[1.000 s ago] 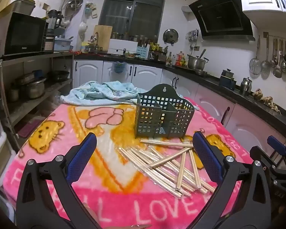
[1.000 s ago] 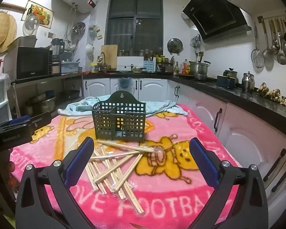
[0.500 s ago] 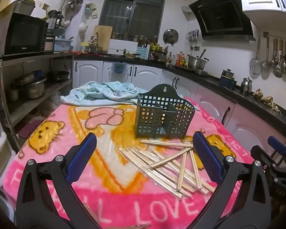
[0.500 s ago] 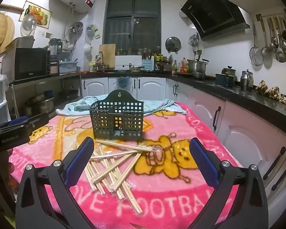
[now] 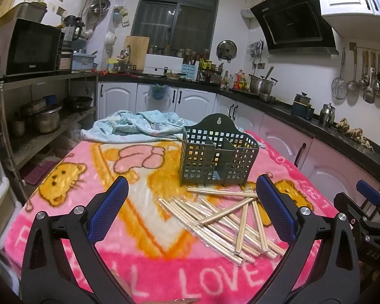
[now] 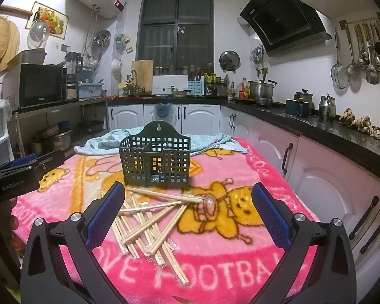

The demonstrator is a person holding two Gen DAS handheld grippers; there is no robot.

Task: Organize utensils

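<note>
Kitchen counters ringed a table under a fleecy pink blanket [image 5: 71, 197]. Left gripper [image 5: 190, 202] and right gripper [image 6: 187, 206] hovered level, jaws spread wide, holding nothing. Directly ahead lay scattered wooden chopsticks [image 5: 223, 215]; beyond them stood a dark perforated plastic caddy [image 6: 155, 163].

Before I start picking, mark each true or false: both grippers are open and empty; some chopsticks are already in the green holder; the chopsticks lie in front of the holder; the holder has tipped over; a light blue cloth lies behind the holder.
1. Both the left gripper and the right gripper are open and empty. True.
2. Some chopsticks are already in the green holder. False: none show inside it; all lie on the pink blanket.
3. The chopsticks lie in front of the holder. True.
4. The holder has tipped over. False: it stands upright.
5. A light blue cloth lies behind the holder. True.
</note>
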